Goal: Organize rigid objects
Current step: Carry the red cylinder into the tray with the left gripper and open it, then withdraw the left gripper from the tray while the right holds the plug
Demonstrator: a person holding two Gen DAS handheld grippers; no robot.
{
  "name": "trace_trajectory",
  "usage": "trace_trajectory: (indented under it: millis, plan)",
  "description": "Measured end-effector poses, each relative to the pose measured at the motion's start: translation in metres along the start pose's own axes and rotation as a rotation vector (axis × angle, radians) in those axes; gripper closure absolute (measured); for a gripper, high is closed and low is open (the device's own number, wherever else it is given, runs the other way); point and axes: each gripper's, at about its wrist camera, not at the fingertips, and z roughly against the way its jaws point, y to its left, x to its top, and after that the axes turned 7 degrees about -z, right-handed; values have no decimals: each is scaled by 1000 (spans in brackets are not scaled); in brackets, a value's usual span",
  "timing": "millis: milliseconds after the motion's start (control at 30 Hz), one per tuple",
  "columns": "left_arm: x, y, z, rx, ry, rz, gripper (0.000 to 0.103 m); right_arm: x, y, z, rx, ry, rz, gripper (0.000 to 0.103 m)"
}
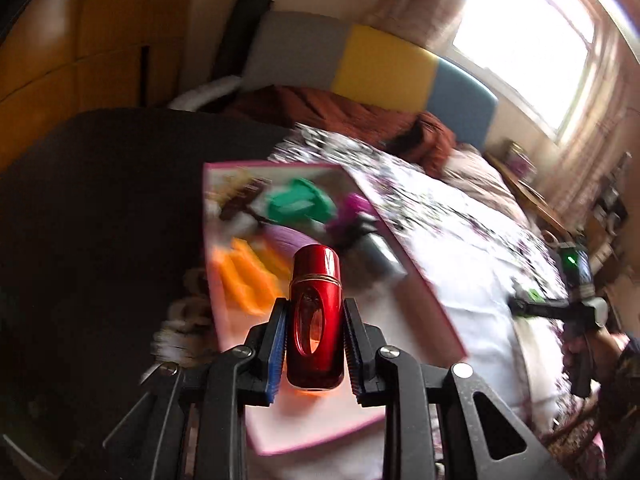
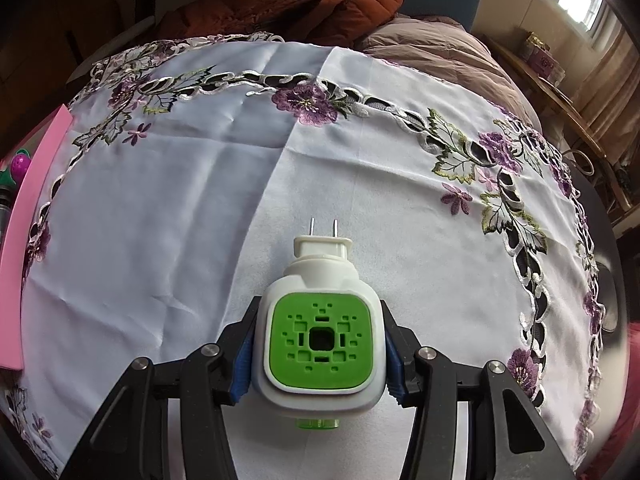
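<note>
Left wrist view puts the left gripper (image 1: 315,332) in the foreground, its jaws clamped on a red bottle (image 1: 316,320). I see the bottle standing lengthwise between the two blue-lined pads, its rounded cap pointing away from me and an oval window in its side facing the lens. Beyond it lies a pink tray (image 1: 420,280), much blurred, holding an orange piece (image 1: 244,276), a green piece (image 1: 298,202), a purple piece (image 1: 352,208) and a grey object (image 1: 380,256); I cannot tell what any of these are. The bottle hangs over the near part of that tray. The tray rests on a white embroidered cloth (image 1: 472,240) spread over the tabletop. At the far right I can make out the right gripper (image 1: 532,300) and the person's hand (image 1: 580,350) on its handle.

Right wrist view shows the right gripper (image 2: 320,344) with its jaws closed on a white plug-in device (image 2: 320,312), pads pressing its two sides. The device has a green perforated face (image 2: 320,346) turned toward the camera and two metal prongs (image 2: 324,227) pointing away. It sits low over a bare white stretch of the cloth (image 2: 180,200), whether touching I cannot tell. The cloth's border of purple flowers (image 2: 310,102) curves round behind it. The pink tray's edge (image 2: 24,240) shows at the far left, well apart from the device.
</note>
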Motion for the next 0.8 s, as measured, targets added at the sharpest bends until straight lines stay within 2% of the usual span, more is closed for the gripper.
trace_trajectory:
  millis: [133, 267, 467, 533, 600, 800]
  plan:
    - [2, -28, -21, -65, 48, -67, 78, 0, 0, 0, 2, 2, -3, 51]
    - [0, -48, -39, -91, 96, -125, 77, 0, 0, 0, 2, 4, -4, 51]
    - [-9, -57, -58, -80, 159, -162, 77, 0, 0, -1, 1, 4, -3, 51]
    - [-13, -55, -62, -78, 179, -155, 73, 0, 0, -1, 1, 4, -3, 51]
    - [-14, -54, -62, -74, 180, -142, 72, 0, 0, -1, -1, 4, 0, 51]
    - [-12, -49, -47, -52, 119, -134, 72, 0, 1, 0, -4, 3, 4, 51]
